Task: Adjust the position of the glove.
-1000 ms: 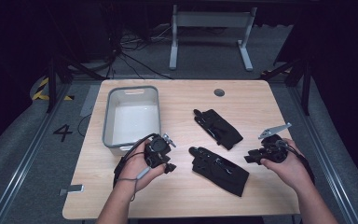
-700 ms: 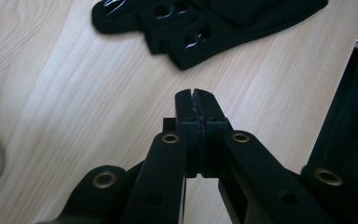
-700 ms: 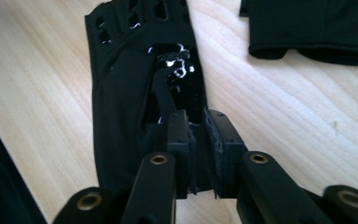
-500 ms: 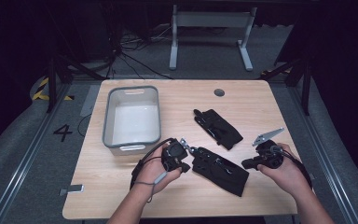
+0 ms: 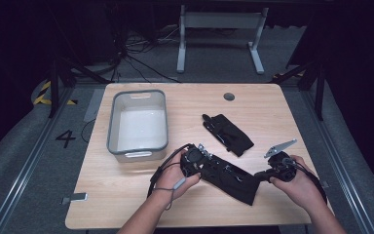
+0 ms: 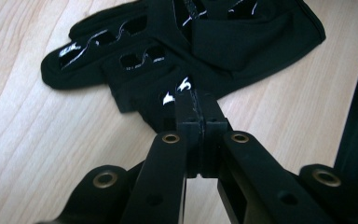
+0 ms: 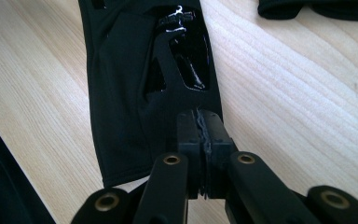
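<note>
Glove point(image 5: 229, 176) flat on bench point(image 5: 282, 112), near edge, centre-right, between my two grippers. Left gripper point(image 6: 196, 100) at its finger end, fingers pressed together on fabric edge. Right gripper point(image 7: 200, 116) at cuff end, fingers closed, seemingly pinching cuff; high view too dark for me to confirm. Second glove point(image 5: 227, 133) just beyond, apart from first. Grey tub point(image 5: 113, 127) far left of both.

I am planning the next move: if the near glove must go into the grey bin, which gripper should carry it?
Probably the left gripper: it pinches the near glove at the end closest to the grey bin; the right gripper is farther.
</note>
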The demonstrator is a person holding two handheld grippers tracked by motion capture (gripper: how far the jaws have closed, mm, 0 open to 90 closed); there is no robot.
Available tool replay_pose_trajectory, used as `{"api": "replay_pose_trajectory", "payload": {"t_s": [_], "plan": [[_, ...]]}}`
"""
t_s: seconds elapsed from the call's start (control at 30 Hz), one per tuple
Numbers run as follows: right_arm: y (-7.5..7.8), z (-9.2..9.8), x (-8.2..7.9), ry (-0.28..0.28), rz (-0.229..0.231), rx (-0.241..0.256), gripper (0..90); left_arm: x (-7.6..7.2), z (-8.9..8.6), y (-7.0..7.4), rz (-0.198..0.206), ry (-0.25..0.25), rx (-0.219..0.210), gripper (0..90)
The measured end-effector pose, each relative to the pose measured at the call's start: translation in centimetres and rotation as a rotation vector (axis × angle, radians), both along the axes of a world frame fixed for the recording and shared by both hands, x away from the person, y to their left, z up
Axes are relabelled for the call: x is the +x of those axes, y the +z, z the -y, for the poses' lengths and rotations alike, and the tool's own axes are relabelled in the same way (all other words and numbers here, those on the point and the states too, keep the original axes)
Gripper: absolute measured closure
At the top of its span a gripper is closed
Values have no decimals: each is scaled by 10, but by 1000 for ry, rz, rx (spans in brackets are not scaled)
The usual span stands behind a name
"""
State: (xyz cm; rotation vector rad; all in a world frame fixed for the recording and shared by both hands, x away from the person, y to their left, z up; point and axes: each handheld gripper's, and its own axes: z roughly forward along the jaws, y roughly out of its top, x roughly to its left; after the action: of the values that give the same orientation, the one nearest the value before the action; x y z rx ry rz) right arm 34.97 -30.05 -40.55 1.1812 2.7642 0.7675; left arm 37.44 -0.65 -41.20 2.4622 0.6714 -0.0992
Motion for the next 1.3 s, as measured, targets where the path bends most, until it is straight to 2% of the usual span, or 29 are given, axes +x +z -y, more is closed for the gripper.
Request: {"api": "replay_pose_trajectory", "payload": {"t_s": [0.2,0.5,0.67,1.07,1.3], "plan": [[-5,2,-3,-8,1,3,888,5,9,-9,3,-12,39,900],[-18,-2,-2,-3,-26,-1,888,9,13,-20,-20,-16,68,900],[-25,-3,0,-3,-48,-13,888,9,16,-25,-22,-27,109,900],[-27,-4,2,-2,-56,-17,888,9,17,-27,-34,-21,112,900],[-28,-4,4,-7,-57,-22,890,3,18,-26,-57,-47,124,900]]}}
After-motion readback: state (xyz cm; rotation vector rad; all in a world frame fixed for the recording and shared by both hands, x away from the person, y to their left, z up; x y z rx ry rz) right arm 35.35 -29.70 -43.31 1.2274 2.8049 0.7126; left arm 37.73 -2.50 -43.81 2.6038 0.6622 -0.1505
